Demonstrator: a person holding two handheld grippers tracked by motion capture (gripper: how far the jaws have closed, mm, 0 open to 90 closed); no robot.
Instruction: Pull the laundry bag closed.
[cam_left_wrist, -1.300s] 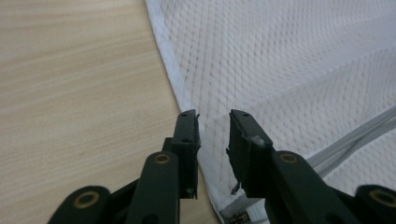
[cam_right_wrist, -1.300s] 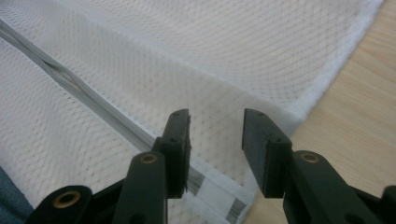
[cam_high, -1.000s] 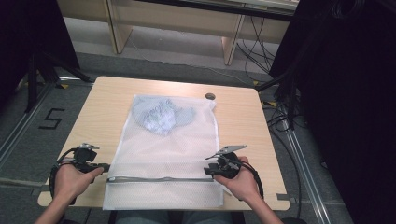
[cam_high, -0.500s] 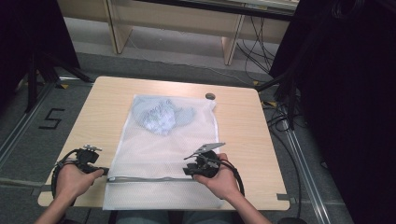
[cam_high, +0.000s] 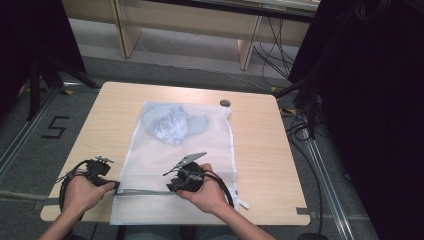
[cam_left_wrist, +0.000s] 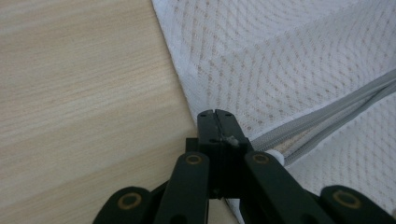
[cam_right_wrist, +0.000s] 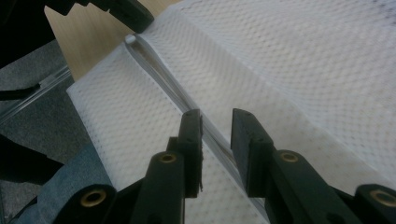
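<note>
Wooden table, light grain, square top. White mesh laundry bag lies flat along its middle, near edge hanging over the table's front edge. Mesh is fine, honeycomb weave, semi-transparent; a crumpled pale blue garment shows through at the far end. Grey zipper runs across the bag near the front edge, its two tapes slightly parted.

Left gripper: jaws together, clamped on the zipper's end at the bag's left edge. Right gripper: jaws apart, have just been closing, straddling the zipper track mid-bag; pads not pressing on it.
</note>
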